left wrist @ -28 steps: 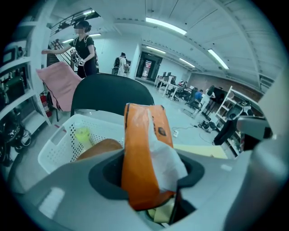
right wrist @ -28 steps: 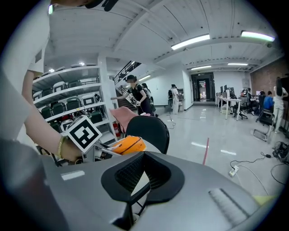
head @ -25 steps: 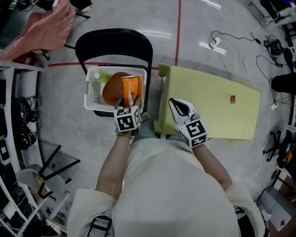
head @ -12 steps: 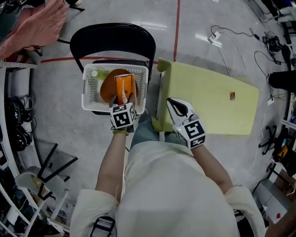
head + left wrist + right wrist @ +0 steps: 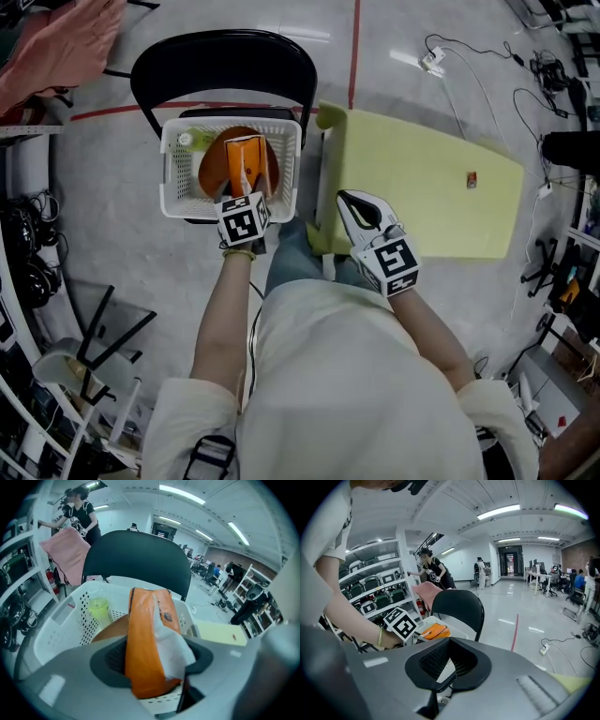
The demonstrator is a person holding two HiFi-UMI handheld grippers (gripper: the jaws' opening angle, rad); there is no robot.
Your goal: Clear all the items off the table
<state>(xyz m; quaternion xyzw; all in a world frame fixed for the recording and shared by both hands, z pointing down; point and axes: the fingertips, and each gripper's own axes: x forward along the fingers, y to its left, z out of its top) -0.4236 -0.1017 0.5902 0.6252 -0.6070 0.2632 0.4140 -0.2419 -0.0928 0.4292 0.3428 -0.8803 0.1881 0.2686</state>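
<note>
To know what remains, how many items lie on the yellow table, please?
1: a small reddish object near the pale yellow table's right end; the right gripper hides one corner.

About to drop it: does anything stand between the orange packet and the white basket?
Nothing visible does. The left hand-held gripper, jaws opening, holds the orange packet directly over the white basket, above a round orange-brown item already inside.

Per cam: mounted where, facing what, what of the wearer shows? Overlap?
Head view: on the head, steeply down at white basket on black chair and yellow-green table; torso, forearms, both grippers show.
Left gripper view: on left gripper, facing the basket; jaws opening, orange packet between them.
Right gripper view: on right gripper, facing the chair; shut jaws, left forearm show.
Shared: chair, basket, packet.
</note>
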